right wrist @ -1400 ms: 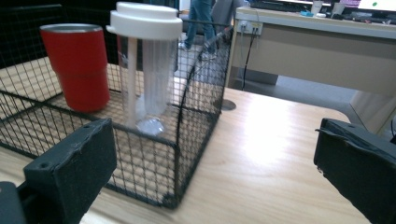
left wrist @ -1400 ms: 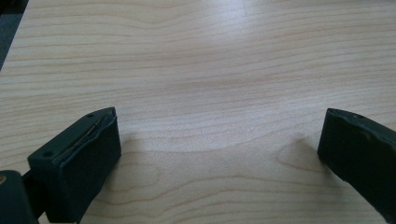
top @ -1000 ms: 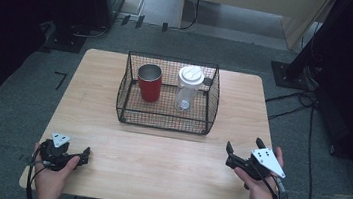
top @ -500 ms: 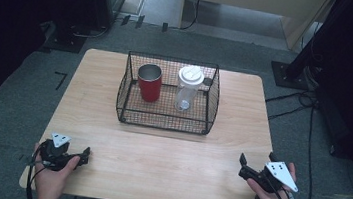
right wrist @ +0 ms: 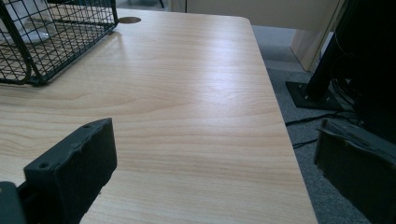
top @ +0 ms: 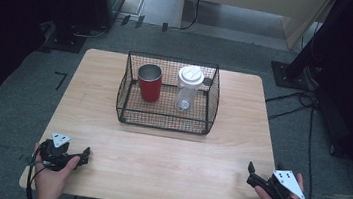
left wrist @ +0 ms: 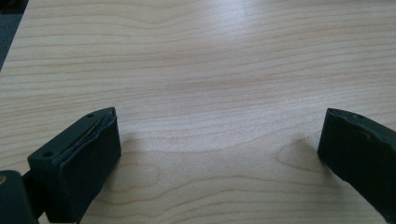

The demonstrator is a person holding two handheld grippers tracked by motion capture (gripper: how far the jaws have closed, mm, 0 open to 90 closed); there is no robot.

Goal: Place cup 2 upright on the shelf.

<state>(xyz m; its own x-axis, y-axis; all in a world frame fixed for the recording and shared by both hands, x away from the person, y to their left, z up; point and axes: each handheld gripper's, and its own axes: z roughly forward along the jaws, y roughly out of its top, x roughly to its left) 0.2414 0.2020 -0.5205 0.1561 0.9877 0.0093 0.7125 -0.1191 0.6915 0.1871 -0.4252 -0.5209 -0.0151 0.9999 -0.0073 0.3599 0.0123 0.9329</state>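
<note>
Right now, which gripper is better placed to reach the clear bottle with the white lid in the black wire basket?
Probably the right gripper. The clear bottle with the white lid stands in the right half of the black wire basket, nearer that side. Both grippers are open and empty.

Lighting is uneven from above; the pale wooden table (top: 157, 163) is well lit while the surrounding floor and side areas fall into near black; a soft whitish glare lies on the wood ahead of my left gripper (left wrist: 219, 140); faint shadows sit under its jaws; my right gripper (right wrist: 215, 158) shows jaws soft and out of focus; the black wire mesh basket (right wrist: 51, 42) beyond is sharper; the high view is grainy.
</note>
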